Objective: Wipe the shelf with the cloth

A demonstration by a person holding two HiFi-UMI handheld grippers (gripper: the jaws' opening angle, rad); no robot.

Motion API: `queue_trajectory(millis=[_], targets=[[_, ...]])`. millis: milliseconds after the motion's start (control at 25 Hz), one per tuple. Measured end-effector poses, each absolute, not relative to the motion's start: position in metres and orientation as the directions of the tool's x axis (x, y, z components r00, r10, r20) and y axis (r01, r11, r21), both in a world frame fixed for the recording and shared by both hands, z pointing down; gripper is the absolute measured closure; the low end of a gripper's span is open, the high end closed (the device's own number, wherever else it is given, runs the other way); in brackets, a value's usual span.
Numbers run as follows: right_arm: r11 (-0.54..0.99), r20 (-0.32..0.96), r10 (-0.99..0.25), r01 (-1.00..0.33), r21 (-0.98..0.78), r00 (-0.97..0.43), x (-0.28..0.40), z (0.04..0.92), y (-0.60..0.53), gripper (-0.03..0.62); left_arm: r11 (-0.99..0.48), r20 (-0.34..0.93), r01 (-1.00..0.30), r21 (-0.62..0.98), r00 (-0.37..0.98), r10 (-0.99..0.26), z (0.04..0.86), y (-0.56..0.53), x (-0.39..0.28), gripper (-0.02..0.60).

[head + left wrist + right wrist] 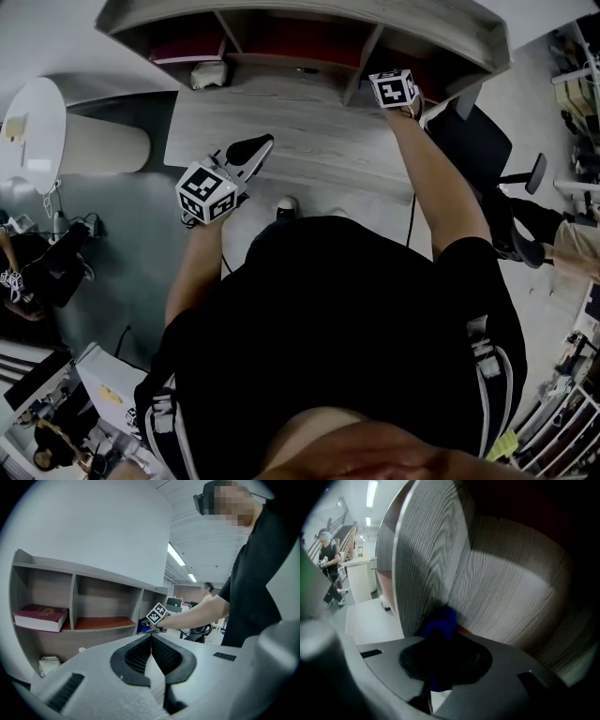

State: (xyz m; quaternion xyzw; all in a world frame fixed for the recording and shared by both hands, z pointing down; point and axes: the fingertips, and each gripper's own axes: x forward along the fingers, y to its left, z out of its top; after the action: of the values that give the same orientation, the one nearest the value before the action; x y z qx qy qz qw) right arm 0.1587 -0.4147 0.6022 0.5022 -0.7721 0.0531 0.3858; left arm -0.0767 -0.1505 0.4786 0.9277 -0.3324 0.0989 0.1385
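The wooden shelf unit (pixel 309 28) stands at the back of the desk (pixel 300 141). My right gripper (pixel 440 641) is inside the shelf's right compartment, shut on a blue cloth (pixel 442 623). The cloth is pressed into the corner between the upright divider (pixel 424 550) and the back wall. In the head view only this gripper's marker cube (pixel 394 89) shows under the shelf top. The left gripper view shows that cube (pixel 158 614) and a bit of the blue cloth (pixel 141 627). My left gripper (pixel 151 638) hovers over the desk (pixel 259 147), shut with nothing in it.
A dark red book (pixel 41 617) lies in the left compartment. Under it on the desk sits a crumpled white object (pixel 208 75). A black office chair (pixel 480 141) stands right of the desk, a round white table (pixel 37 122) to the left.
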Motion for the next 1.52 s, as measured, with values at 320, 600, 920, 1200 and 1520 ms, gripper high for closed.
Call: queue_trajectory(millis=[320,600,920,1200,1520], targets=[[0.473,0.568,-0.783,-0.835,0.281,-0.253,0.166,0.579,-0.395,0.539,-0.784,0.247,-0.592,0.189,0.801,-0.545,0.469,-0.152,-0.051,0.563],[0.434,0.536,-0.804,-0.87,0.235,-0.257,0.176,0.564,-0.365,0.539,-0.82,0.238,-0.546,0.173,0.831,-0.503,0.465,-0.148,-0.034,0.563],[0.403,0.509,-0.822,-0.892,0.203,-0.255,0.184,0.561,-0.32,0.539,-0.861,0.216,-0.48,0.168,0.87,-0.443,0.458,-0.144,-0.019,0.565],[0.373,0.432,-0.867,-0.9,0.226,-0.251,0.192,0.528,-0.296,0.539,-0.889,0.215,-0.423,0.177,0.898,-0.384,0.461,-0.143,-0.01,0.563],[0.392,0.405,-0.871,-0.89,0.233,-0.278,0.186,0.514,-0.264,0.539,-0.912,0.215,-0.374,0.17,0.917,-0.337,0.463,-0.146,-0.009,0.563]])
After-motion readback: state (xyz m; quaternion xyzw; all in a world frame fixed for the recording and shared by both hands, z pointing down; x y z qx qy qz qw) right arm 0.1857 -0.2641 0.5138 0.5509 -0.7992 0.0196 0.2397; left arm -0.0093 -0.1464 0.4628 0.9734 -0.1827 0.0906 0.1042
